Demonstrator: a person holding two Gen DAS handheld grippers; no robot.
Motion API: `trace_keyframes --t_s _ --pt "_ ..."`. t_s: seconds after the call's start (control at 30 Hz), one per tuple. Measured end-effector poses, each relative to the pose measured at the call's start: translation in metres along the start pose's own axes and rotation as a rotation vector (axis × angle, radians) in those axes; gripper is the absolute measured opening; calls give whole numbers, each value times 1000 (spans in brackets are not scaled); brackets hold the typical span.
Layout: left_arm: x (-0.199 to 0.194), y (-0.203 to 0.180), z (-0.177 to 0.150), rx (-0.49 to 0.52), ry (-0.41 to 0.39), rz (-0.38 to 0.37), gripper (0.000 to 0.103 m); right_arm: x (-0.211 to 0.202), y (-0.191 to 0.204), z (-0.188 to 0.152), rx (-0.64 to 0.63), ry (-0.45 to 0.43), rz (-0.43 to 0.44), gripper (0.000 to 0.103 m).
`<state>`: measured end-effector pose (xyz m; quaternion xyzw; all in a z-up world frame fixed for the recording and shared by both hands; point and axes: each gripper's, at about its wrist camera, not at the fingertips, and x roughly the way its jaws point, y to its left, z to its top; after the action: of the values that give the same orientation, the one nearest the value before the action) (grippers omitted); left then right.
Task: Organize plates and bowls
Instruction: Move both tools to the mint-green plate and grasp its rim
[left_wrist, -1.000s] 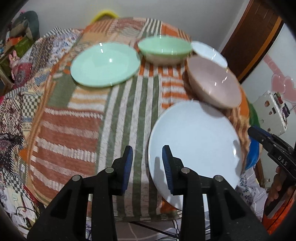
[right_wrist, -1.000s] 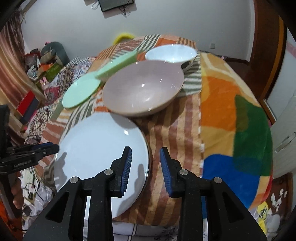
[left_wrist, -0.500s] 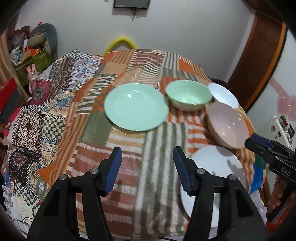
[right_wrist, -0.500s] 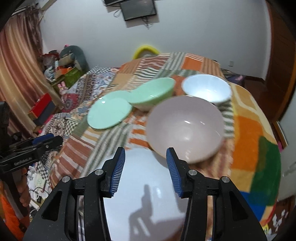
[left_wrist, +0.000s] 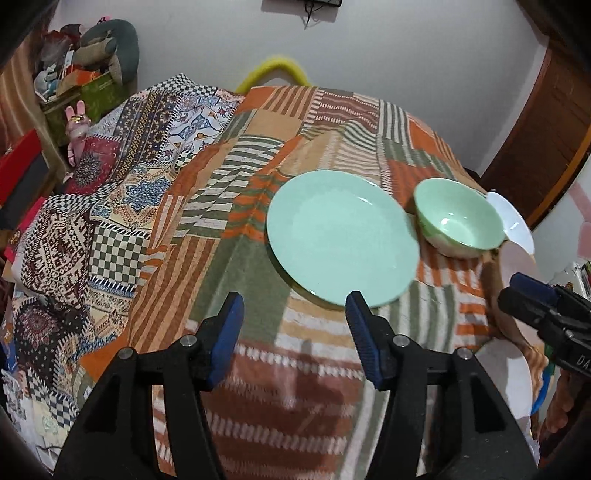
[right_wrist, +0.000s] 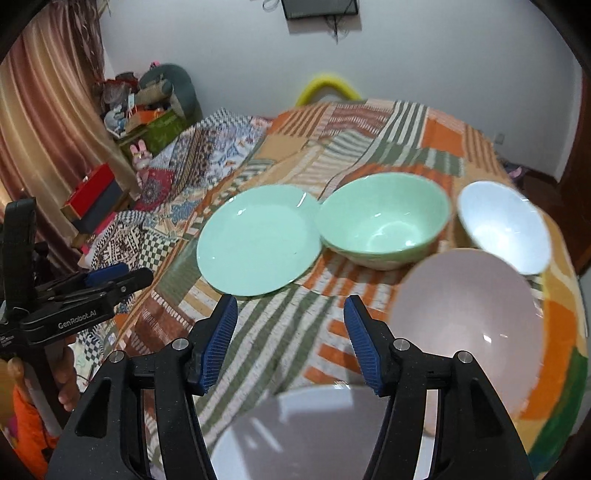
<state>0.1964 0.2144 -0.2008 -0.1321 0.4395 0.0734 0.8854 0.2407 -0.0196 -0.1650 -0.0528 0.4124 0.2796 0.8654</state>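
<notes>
Striped patchwork cloth (left_wrist: 258, 229) under glossy round green plate (left_wrist: 341, 238), both hand-held grippers (left_wrist: 293, 332) (right_wrist: 290, 332) spread wide, empty.

"GenRobot.AI" stands on the left gripper (right_wrist: 110, 280); the right gripper (left_wrist: 535, 299) shows "DA"

A table draped in a patchwork cloth (right_wrist: 295, 332) is seen; on it are set a green plate (right_wrist: 258, 240), with a green bowl (right_wrist: 386, 218) at 3 o'clock touching it, a white bowl (right_wrist: 502, 225), a pink bowl (right_wrist: 465, 317) and a white plate (right_wrist: 314, 435).
</notes>
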Motion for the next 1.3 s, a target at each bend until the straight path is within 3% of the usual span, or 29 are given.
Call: trace_keyframes --t_s 0.17,0.37,0.5,0.6,0.83,0.97,1.3 --pt "33 8 19 -1 15 4 57 34 2 13 -30 53 -55 56" --pt "71 12 34 6 56 -7 56 58 -2 21 10 118 -21 56" --pt "88 13 41 23 73 1 43 71 -4 22 22 148 -6 55" --pt "97 15 45 24 82 3 33 78 -3 22 18 168 -7 49" --pt "119 17 52 18 115 1 22 99 -6 22 40 236 -3 39" --pt "120 19 52 15 109 -11 21 109 -10 26 62 256 3 31" --pt "104 24 35 16 131 -30 21 110 -4 23 12 276 -2 30"
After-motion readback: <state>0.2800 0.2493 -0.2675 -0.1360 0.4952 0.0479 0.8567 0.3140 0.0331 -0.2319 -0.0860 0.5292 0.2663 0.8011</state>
